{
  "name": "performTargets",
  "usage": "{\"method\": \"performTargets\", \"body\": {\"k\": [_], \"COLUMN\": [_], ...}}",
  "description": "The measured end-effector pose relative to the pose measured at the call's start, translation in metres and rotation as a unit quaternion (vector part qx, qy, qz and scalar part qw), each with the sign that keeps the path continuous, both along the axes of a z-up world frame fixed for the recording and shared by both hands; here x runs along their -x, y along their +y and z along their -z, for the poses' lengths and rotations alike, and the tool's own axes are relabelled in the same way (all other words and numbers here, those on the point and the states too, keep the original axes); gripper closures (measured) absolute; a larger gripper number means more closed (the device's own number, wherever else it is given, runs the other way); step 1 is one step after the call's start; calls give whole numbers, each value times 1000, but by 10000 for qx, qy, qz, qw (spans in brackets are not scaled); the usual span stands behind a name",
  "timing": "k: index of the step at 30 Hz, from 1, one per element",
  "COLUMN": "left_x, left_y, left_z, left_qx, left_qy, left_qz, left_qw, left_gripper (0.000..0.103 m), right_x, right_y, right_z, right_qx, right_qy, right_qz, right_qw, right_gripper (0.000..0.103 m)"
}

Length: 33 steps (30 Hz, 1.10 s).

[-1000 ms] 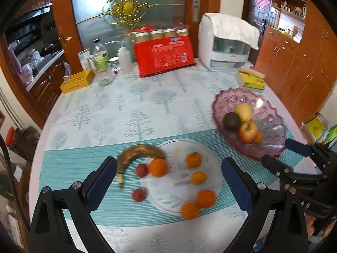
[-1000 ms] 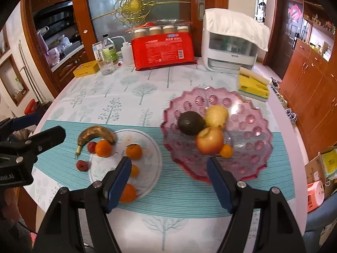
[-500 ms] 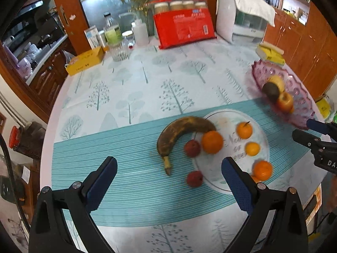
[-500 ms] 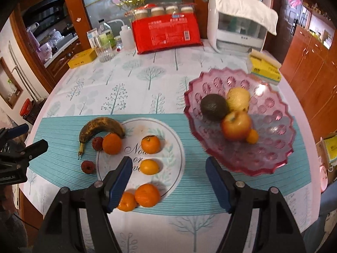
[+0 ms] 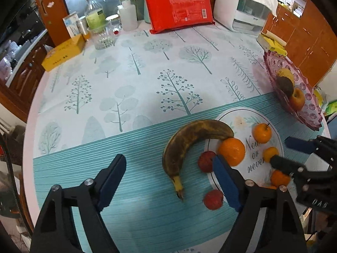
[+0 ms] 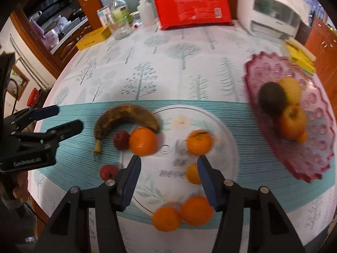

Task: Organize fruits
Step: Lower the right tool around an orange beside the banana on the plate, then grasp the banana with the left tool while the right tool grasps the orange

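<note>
A: Where's the left tool (image 5: pixel 169 176)?

B: Low over the teal striped band of the bench (image 5: pixel 126 80), jaws spread wide and holding nothing. The browned banana (image 5: pixel 189 136) lies between its fingers, a little ahead, with the stem end pointing back toward the tool.

A: And the small red fruits?

B: One red fruit (image 5: pixel 206 161) sits just beside the right finger, touching the large orange (image 5: pixel 231 151) at the rim of the white plate (image 5: pixel 240 117). The other red fruit (image 5: pixel 213 199) lies on the cloth below the banana's stem — close against that same finger.

A: The right tool (image 6: pixel 168 175)?

B: Also wide and empty, hanging over the white plate. A small orange (image 6: pixel 192 174) is partly hidden behind its right finger; a stemmed orange (image 6: pixel 199 142) lies just ahead of that fingertip. Two more oranges (image 6: pixel 182 214) sit together at the plate's near rim, between the finger bases.

A: And the rest?

B: The pink glass bowl (image 6: pixel 316 158) stands to the right, apart from the plate, holding an avocado (image 6: pixel 272 101), a yellow fruit (image 6: pixel 291 90) and an apple (image 6: pixel 292 122), with a little orange one (image 6: pixel 302 138) tucked beside the apple. The picture from the right wrist is blurred, so finer detail there I can't tell.
</note>
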<state>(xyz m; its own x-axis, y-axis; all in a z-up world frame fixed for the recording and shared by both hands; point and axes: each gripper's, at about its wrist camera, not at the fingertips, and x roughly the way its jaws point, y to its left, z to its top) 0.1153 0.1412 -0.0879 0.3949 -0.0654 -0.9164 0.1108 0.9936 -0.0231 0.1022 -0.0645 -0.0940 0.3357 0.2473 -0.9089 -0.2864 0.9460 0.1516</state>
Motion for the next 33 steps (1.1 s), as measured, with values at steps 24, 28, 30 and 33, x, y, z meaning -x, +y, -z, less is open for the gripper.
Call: {"method": "performTargets", "body": {"k": [24, 28, 30, 33], "left_x": [-54, -54, -55, -55], "left_y": [-5, -6, -7, -13], "left_z": [79, 80, 80, 80], "left_qx": [766, 779, 745, 636], "left_qy": [734, 679, 680, 721], "left_qz": [314, 354, 365, 423], "left_qw": [9939, 9940, 9942, 9945], "left_gripper": [46, 46, 46, 54], "right_x": [-40, -42, -42, -40], "right_y": [41, 45, 48, 48], "right_z": [55, 59, 59, 58], "right_qx": [-619, -759, -729, -698], "right_qy": [707, 816, 773, 774], "right_qz": [-12, -98, -140, -176], "right_qw": [9956, 9937, 9942, 9944], "right_gripper": [60, 63, 64, 66]}}
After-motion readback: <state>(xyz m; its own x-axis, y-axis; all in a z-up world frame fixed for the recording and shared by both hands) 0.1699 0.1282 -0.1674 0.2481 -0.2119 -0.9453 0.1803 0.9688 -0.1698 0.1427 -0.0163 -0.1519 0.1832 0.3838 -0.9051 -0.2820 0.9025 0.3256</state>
